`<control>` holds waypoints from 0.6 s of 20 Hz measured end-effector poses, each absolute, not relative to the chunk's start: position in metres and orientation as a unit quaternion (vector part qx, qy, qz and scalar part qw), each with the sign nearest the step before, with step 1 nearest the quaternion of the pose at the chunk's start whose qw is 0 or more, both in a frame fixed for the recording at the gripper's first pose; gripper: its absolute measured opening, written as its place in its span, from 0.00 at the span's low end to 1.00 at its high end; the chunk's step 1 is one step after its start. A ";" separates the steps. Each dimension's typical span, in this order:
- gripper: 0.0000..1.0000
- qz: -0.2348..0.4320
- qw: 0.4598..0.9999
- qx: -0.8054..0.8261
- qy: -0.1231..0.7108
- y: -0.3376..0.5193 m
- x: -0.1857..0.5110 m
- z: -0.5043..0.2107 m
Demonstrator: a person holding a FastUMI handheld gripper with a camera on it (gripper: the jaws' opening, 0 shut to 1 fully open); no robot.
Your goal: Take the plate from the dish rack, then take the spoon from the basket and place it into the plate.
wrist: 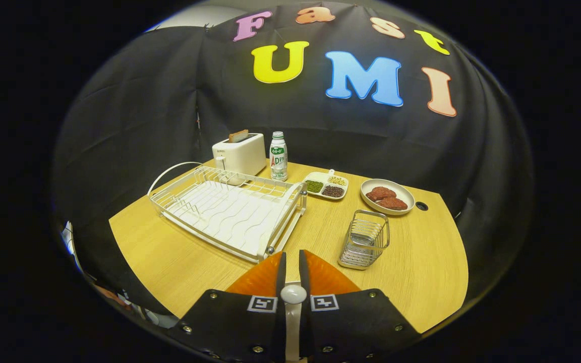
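Two fingers of the gripper (pixel 292 262) stood nearly together in the gripper view, with only a narrow slit between them and nothing held, above the near edge of the wooden table (pixel 421 272). Just ahead of them lay the white wire dish rack (pixel 227 212), and I could see no dish in its slots. Beside the rack, to the right, stood the small wire basket (pixel 364 239); whether a spoon lay inside I could not tell. Beyond the basket sat a plate (pixel 387 196) holding two brown patties. Further back stood a divided tray of beans (pixel 326 185), a bottle (pixel 278 156) and a toaster (pixel 240 154) with a slice of bread (pixel 238 135) in it.
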State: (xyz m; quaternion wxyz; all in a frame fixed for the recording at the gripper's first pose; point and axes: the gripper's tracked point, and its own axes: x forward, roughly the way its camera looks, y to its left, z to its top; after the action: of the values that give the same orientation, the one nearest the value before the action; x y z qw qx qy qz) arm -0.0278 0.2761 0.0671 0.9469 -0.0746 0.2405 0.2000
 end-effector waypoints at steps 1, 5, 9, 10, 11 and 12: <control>0.10 0.204 0.945 -0.076 0.244 0.279 -0.028 0.065; 0.10 0.212 0.942 -0.081 0.247 0.283 -0.029 0.059; 0.16 0.216 0.937 -0.077 0.264 0.284 -0.027 0.048; 0.17 0.212 0.938 -0.076 0.263 0.281 -0.026 0.052; 0.17 0.206 0.940 -0.076 0.260 0.278 -0.024 0.052; 0.17 0.205 0.942 -0.072 0.256 0.277 -0.021 0.054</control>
State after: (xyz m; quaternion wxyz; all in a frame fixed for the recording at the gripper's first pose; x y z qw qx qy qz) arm -0.0214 0.2768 0.0536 0.9420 -0.0725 0.2556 0.2053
